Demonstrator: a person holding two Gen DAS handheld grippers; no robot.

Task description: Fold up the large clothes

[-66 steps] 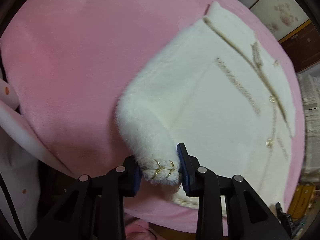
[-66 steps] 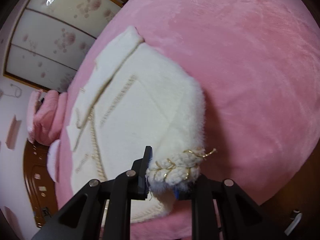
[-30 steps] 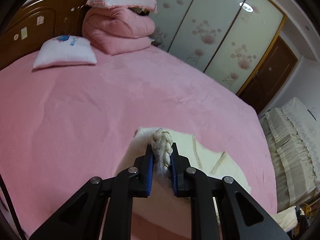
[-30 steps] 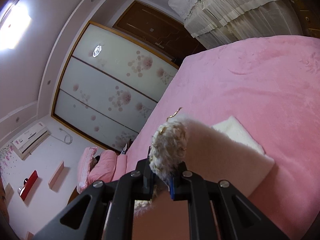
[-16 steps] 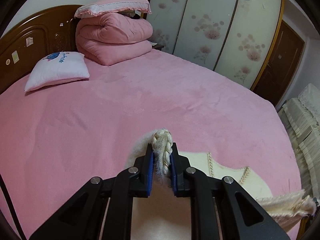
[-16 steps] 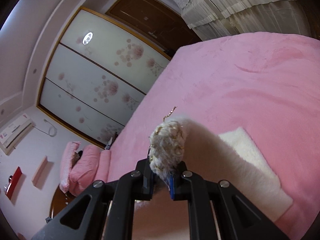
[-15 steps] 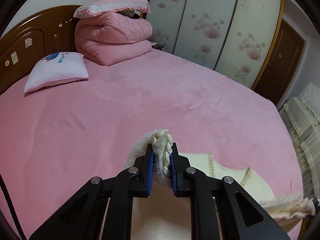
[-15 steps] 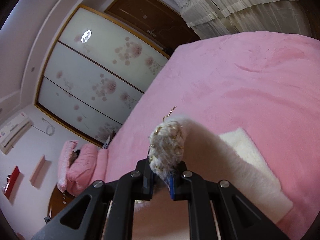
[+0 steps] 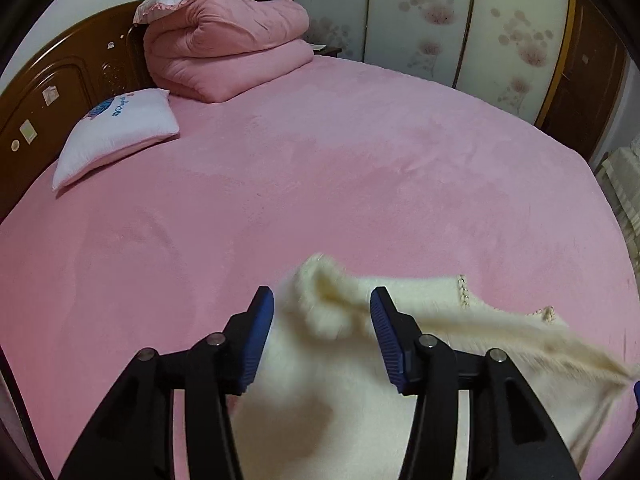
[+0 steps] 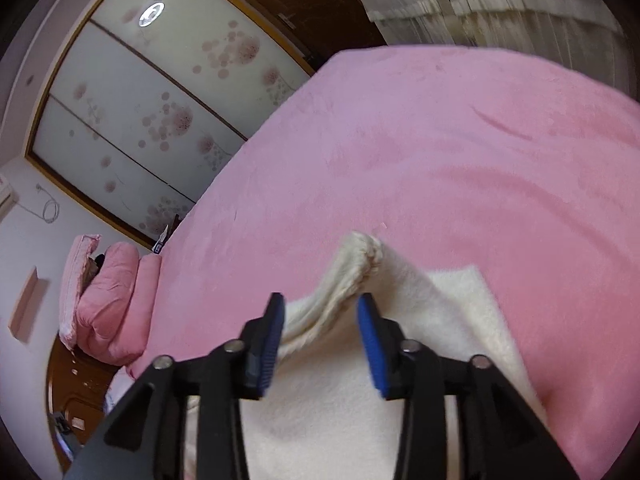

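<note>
On the pink bed (image 9: pixel 360 184), we judge 1 fold of the white garment (image 9: pixel 340 392) laid; left hand-held gripper (image 9: pixel 322 330) and right hand-held gripper (image 10: pixel 321 338) both gape apart, more folds left.

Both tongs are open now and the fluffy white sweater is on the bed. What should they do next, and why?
Probably draw both back and let the cloth settle. The left tongs and right tongs stand open, with the white sweater loose between their pads on the pink bed, so nothing is gripped.

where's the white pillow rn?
Left wrist view, far left: the white pillow lies on the pink bed by the wooden headboard, beside the folded pink quilt.
</note>
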